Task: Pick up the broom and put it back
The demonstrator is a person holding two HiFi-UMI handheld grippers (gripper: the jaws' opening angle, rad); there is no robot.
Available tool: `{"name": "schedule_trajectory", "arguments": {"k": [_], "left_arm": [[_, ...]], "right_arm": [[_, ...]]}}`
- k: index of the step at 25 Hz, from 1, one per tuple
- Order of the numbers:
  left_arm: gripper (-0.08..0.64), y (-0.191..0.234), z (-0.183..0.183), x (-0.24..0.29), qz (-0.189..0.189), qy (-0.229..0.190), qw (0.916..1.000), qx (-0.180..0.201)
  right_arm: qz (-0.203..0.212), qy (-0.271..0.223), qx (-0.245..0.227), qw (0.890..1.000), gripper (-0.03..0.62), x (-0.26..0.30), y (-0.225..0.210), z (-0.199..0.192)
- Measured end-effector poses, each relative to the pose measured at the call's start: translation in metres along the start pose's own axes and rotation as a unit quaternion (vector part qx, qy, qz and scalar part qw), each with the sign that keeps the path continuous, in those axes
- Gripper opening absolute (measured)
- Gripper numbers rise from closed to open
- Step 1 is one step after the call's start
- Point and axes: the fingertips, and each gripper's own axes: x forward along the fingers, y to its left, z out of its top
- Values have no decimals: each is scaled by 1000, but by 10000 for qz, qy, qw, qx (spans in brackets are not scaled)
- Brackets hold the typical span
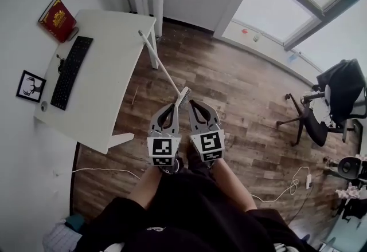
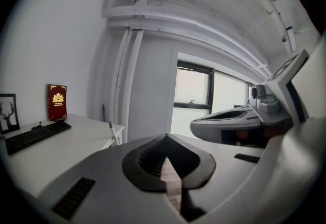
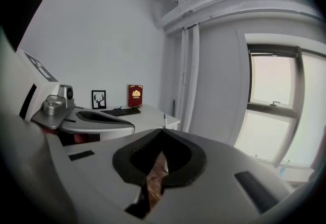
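So basically nothing of the job was done at this point. The broom (image 1: pixel 170 76) was not picked up yet: it leaned with its handle tip against the corner of the white desk (image 1: pixel 109 90) and its bristles down on the wood floor (image 1: pixel 229 96), just ahead of both grippers. The left gripper (image 1: pixel 172 107) had its jaws pressed together with nothing in them, and the right gripper (image 1: pixel 193 105) was the same, closed tight and empty. The two sat side by side, pointing at the bristle end. That left the whole thing to do: grab, lift, carry, put back. I couldn't tell where "back" was meant to be. As for containers, I didn't spot a bin, box or bucket anywhere.
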Motion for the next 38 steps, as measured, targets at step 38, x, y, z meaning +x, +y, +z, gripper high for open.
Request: {"name": "schedule_trajectory", "arguments": {"k": [38], "left_arm": [[-2, 115, -30, 210, 2115, 1037, 9688, -769]], "right_arm": [[2271, 831, -300, 9699, 21, 239, -134, -49]]}}
